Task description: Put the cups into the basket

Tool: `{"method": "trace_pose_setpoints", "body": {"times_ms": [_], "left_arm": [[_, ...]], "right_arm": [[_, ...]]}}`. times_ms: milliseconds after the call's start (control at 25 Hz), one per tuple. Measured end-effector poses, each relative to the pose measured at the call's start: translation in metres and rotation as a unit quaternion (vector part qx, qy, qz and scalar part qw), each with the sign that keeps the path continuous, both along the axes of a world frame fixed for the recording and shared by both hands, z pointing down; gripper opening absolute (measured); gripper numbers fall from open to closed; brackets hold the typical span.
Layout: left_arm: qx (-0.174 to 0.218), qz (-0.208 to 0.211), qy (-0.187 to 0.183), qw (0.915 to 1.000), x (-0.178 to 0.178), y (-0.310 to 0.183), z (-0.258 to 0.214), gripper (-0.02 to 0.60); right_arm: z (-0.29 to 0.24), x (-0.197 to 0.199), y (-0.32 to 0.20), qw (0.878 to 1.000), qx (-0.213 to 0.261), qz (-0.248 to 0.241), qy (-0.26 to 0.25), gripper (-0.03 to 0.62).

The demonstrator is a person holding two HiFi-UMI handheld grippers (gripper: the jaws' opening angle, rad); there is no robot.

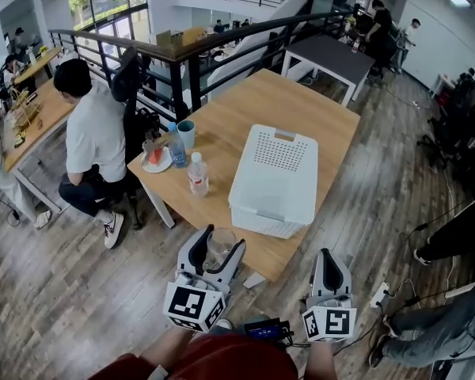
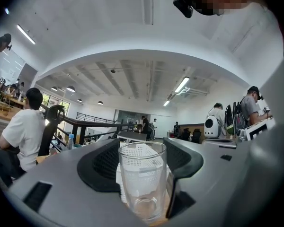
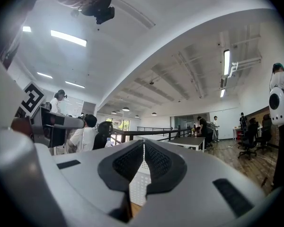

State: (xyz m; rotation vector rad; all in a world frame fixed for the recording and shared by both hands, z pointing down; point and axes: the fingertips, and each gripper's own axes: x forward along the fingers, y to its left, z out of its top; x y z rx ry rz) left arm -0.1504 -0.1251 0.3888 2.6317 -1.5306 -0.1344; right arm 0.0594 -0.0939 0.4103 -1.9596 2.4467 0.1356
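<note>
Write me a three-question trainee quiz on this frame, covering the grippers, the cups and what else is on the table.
1. True or false: the right gripper has its jaws together with nothing between them.
2. What stands between the jaws of the left gripper? A) a ceramic mug B) a clear glass cup C) a spoon
3. How many plastic bottles stand on the wooden table?
Key: 1 true; 2 B; 3 two.
</note>
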Motion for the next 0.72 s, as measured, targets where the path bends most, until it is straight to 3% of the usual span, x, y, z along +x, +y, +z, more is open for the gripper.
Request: {"method": "trace_pose_setpoints", "body": {"times_ms": [720], "left_arm": [[-0.001,-0.009,-0.004,1.0,0.045,-0.076,-0.009,0.29]], "right_arm": [[-0.003,0.045,-0.086,1.0,0.004,-0.017,-0.01,0.012]]}}
